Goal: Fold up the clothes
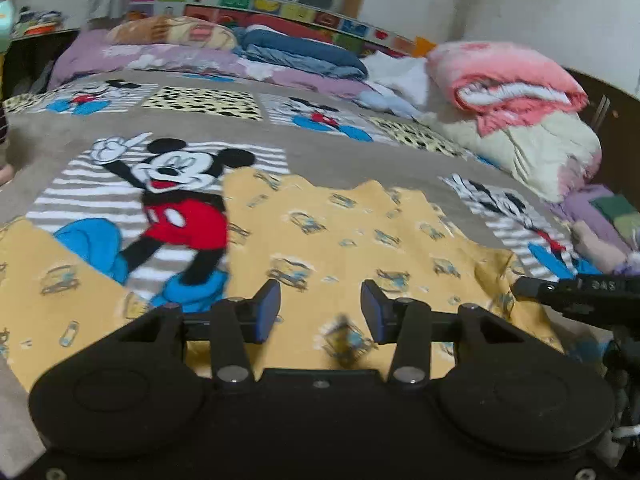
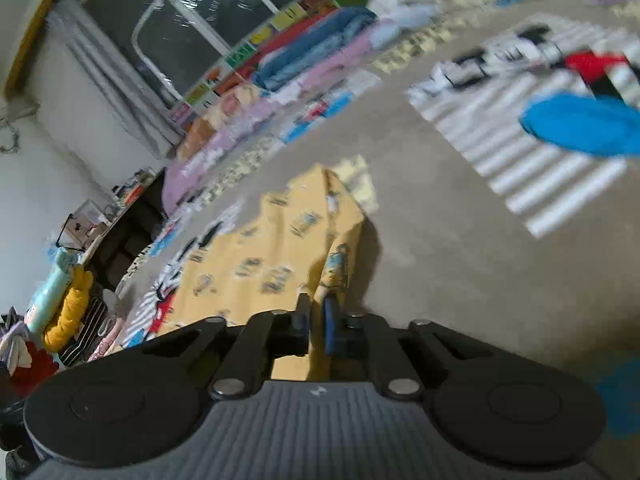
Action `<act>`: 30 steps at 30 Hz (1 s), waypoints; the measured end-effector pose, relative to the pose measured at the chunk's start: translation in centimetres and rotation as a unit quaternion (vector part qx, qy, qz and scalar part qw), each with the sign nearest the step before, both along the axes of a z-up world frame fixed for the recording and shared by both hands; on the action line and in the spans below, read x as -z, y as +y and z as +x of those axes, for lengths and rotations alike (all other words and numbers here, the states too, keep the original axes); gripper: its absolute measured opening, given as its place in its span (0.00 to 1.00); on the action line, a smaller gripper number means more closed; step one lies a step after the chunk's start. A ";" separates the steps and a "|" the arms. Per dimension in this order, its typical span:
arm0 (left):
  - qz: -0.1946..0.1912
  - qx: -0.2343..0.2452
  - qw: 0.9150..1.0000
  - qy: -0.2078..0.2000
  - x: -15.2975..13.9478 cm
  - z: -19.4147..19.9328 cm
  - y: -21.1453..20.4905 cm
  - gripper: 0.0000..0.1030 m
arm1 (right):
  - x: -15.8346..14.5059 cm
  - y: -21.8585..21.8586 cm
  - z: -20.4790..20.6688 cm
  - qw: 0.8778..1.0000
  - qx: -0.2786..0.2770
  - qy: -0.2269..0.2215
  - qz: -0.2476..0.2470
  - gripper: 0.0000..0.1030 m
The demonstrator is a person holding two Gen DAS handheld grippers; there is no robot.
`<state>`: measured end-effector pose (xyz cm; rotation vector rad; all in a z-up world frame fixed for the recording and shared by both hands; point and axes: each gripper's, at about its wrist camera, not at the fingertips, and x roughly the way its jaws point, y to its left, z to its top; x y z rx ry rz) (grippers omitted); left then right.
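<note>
Yellow printed garment (image 1: 344,236) on bed, left tool (image 1: 320,308) agape above it, right tool (image 2: 318,320) tilted, pinching its edge

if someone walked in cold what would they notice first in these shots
The big cartoon mouse in red shorts on the grey bed blanket jumps out first, left of centre in the left wrist view. Next is the yellow printed garment spread across the near part of the bed, with the right gripper pinching its edge and the left gripper open above it. A pink rolled quilt sits at the far right.
</note>
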<state>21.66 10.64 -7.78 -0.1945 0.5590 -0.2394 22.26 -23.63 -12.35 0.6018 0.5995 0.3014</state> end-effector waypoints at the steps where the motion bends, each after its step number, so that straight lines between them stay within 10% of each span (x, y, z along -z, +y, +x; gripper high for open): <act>1: -0.006 -0.004 1.000 -0.005 -0.2 0.0 0.3 0.41 | -0.6 0.7 -0.2 1.000 -0.005 -0.013 -0.014 0.07; 16: -0.056 -0.013 0.998 -0.029 -1.2 -0.1 2.6 0.42 | -3.6 14.8 -3.6 0.925 -0.196 -0.099 -0.311 0.06; 20: -0.057 -0.008 0.998 -0.028 -1.1 0.1 2.5 0.42 | -4.6 13.1 -4.7 0.928 -0.081 -0.112 -0.345 0.71; 21: -0.056 -0.007 0.998 -0.027 -1.0 0.1 2.4 0.42 | -4.5 12.8 -4.7 0.927 -0.066 -0.109 -0.352 0.72; 30: -0.059 -0.011 0.998 -0.024 -0.8 0.3 2.8 0.42 | -2.3 11.2 -1.9 0.919 -0.061 -0.055 -0.385 0.22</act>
